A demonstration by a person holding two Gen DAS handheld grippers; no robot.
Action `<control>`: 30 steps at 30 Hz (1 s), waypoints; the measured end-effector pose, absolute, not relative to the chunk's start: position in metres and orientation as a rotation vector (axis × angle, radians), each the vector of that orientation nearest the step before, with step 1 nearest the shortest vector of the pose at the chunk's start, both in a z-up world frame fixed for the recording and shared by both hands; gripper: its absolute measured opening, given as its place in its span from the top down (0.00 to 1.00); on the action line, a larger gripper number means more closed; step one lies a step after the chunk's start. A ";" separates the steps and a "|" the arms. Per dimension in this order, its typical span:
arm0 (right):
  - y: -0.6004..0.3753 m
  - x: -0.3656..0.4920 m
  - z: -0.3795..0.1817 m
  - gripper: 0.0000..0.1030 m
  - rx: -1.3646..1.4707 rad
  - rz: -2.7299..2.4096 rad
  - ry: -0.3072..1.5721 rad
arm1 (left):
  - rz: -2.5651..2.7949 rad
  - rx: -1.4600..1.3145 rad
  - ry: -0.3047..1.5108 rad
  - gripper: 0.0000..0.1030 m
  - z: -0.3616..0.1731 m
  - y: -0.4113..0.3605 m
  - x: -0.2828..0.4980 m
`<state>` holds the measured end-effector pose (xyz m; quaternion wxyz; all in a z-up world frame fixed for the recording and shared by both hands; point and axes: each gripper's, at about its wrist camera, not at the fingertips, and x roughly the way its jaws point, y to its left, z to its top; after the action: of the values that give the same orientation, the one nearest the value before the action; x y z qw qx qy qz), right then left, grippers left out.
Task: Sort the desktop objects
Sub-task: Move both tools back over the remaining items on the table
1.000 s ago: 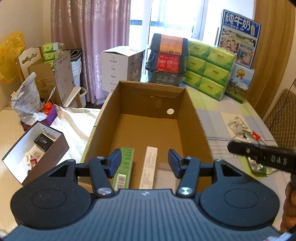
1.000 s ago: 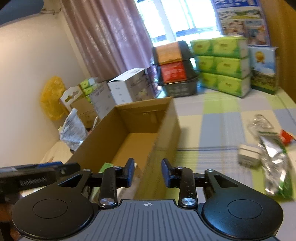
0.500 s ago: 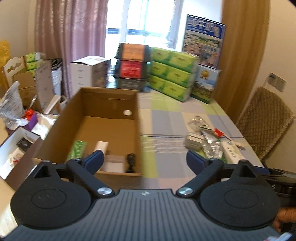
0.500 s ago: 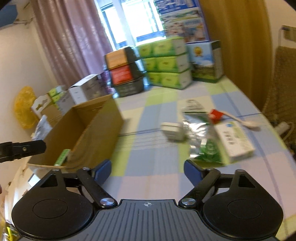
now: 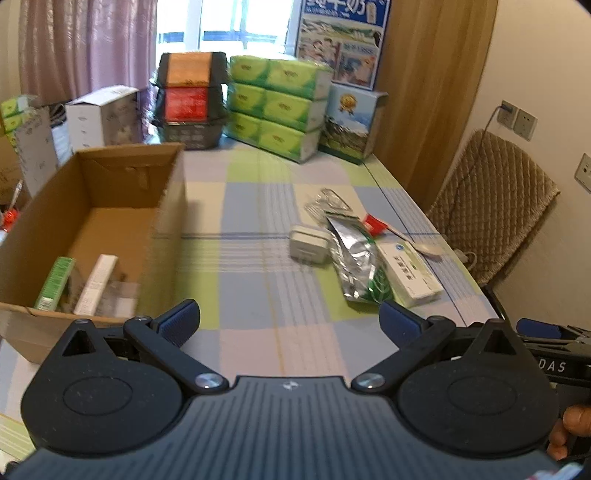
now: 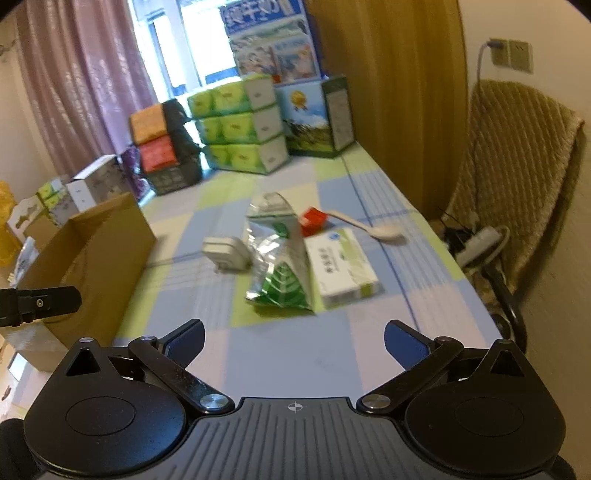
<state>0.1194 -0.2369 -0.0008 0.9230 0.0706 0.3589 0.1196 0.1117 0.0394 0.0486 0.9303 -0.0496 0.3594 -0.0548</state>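
This is looking like a lived-in home, likely a dining or living room doubling as storage. Mauve curtains point(image 5: 85, 44) are hanging beside a bright window point(image 5: 236, 22), and a checked tablecloth point(image 5: 251, 192) is covering the table. A chair with a quilted cover point(image 5: 491, 206) is standing by a wall with sockets point(image 5: 517, 118). Packs of green tissue point(image 5: 277, 107), milk cartons point(image 5: 351, 125) and other household boxes are sitting stacked at the table's far end.
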 end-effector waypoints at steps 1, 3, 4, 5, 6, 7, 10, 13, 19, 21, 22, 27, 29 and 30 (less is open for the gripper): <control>-0.241 0.119 -0.002 0.02 0.145 0.234 0.744 | -0.114 -0.105 0.746 0.02 0.046 0.037 0.114; -0.246 0.120 -0.004 0.02 0.148 0.219 0.756 | -0.118 -0.111 0.762 0.01 0.042 0.032 0.117; -0.248 0.121 -0.005 0.02 0.148 0.215 0.762 | -0.120 -0.113 0.768 0.01 0.040 0.031 0.117; -0.249 0.122 -0.006 0.02 0.147 0.212 0.766 | -0.123 -0.115 0.773 0.02 0.038 0.029 0.117; -0.250 0.121 -0.006 0.02 0.143 0.210 0.769 | -0.125 -0.115 0.778 0.02 0.037 0.027 0.117; -0.251 0.121 -0.006 0.02 0.137 0.206 0.771 | -0.127 -0.115 0.783 0.02 0.036 0.027 0.117; -0.253 0.122 -0.008 0.02 0.129 0.195 0.778 | -0.130 -0.110 0.794 0.02 0.033 0.024 0.118; -0.255 0.123 -0.011 0.02 0.128 0.187 0.784 | -0.134 -0.113 0.803 0.02 0.030 0.022 0.118; -0.257 0.127 -0.015 0.02 0.123 0.183 0.793 | -0.140 -0.111 0.820 0.02 0.024 0.018 0.122; -0.257 0.129 -0.017 0.02 0.122 0.182 0.797 | -0.142 -0.111 0.825 0.02 0.022 0.017 0.123; -0.258 0.129 -0.018 0.02 0.122 0.182 0.799 | -0.142 -0.110 0.827 0.02 0.022 0.017 0.124; -0.259 0.135 -0.024 0.02 0.123 0.180 0.812 | -0.146 -0.106 0.838 0.02 0.016 0.014 0.128; -0.260 0.139 -0.027 0.02 0.118 0.181 0.815 | -0.148 -0.108 0.845 0.02 0.014 0.012 0.132; -0.260 0.141 -0.028 0.02 0.114 0.183 0.813 | -0.149 -0.106 0.847 0.02 0.013 0.011 0.134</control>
<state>0.1410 -0.2598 -0.0276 0.9128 0.0552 0.3947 0.0889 0.1343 0.0112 0.0126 0.9075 -0.0513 0.4105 -0.0724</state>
